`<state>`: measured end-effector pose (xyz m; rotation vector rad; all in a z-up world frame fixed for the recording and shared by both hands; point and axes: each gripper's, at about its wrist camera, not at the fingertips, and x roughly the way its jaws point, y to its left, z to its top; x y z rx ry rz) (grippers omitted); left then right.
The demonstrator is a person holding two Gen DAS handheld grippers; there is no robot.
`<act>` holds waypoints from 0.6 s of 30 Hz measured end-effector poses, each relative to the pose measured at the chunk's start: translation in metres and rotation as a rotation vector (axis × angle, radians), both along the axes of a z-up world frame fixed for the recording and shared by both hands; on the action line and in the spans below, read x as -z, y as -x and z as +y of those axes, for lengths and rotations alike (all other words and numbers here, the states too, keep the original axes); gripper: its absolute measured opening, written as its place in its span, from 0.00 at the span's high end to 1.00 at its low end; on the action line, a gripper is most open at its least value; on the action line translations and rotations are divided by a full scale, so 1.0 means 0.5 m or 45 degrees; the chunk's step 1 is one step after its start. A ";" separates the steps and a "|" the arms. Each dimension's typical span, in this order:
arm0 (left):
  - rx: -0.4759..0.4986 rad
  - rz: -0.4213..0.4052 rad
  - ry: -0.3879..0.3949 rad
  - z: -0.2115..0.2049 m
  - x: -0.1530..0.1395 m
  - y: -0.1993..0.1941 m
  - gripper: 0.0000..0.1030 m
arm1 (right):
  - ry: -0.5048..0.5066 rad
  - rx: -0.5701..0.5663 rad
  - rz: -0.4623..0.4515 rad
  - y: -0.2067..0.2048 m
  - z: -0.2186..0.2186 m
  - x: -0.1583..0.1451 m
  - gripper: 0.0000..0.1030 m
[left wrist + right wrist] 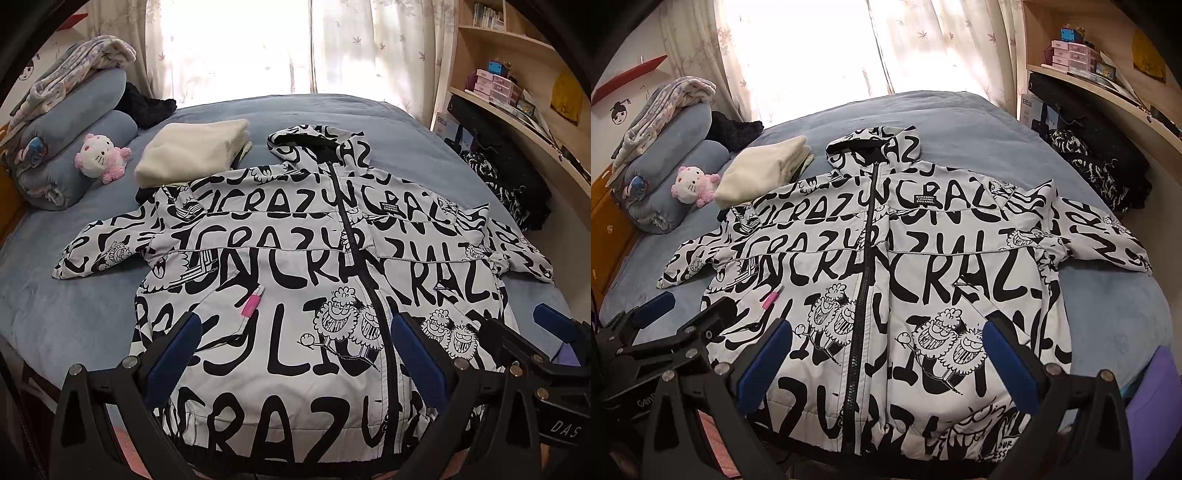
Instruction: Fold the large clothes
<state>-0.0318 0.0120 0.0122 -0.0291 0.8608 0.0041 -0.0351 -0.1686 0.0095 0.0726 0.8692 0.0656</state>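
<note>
The left hand-held gripper (295, 354) is hovering over the lower front of the jacket (295, 266), its blue-padded fingers (173, 350) spread wide apart and gripping nothing. Just beside it, the right hand-held gripper (886, 354) is hanging over the same hem area with its fingers (1008, 354) likewise spread and holding nothing; each tool is showing at the edge of the other's view.

The jacket, white with bold black lettering and cartoon faces, is lying face up and spread flat across the middle of the bed (74, 306). Its hem is reaching the near edge of the bed, its black zipper (354, 240) is running closed up the centre, and both sleeves are stretching out toward the left and right edges. A small pink tag (250, 304) is sitting on the left front panel. The hood (317, 144) is pointing toward the far edge.

Touching the jacket's left shoulder, a folded cream garment (192, 155) is resting on the bed. Farther left, a pink and white plush toy (101, 157) is leaning against rolled blue bedding (74, 147) near the far left corner. A dark patterned garment (506, 184) is lying at the right edge of the bed, under wooden shelves (517, 74). Beyond the far edge, pale curtains (369, 44) are glowing with daylight.
</note>
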 end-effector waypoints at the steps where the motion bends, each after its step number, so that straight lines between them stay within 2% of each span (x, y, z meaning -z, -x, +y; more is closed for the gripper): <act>1: 0.001 0.001 0.000 0.000 0.001 -0.002 0.02 | 0.000 -0.001 -0.001 0.001 0.002 0.000 0.00; 13: 0.000 0.008 -0.013 0.000 0.004 0.015 0.02 | -0.012 0.005 0.002 -0.003 -0.003 0.009 0.00; 18: 0.004 0.033 -0.019 -0.004 0.012 -0.003 0.02 | -0.028 0.015 0.018 -0.004 -0.016 0.015 0.00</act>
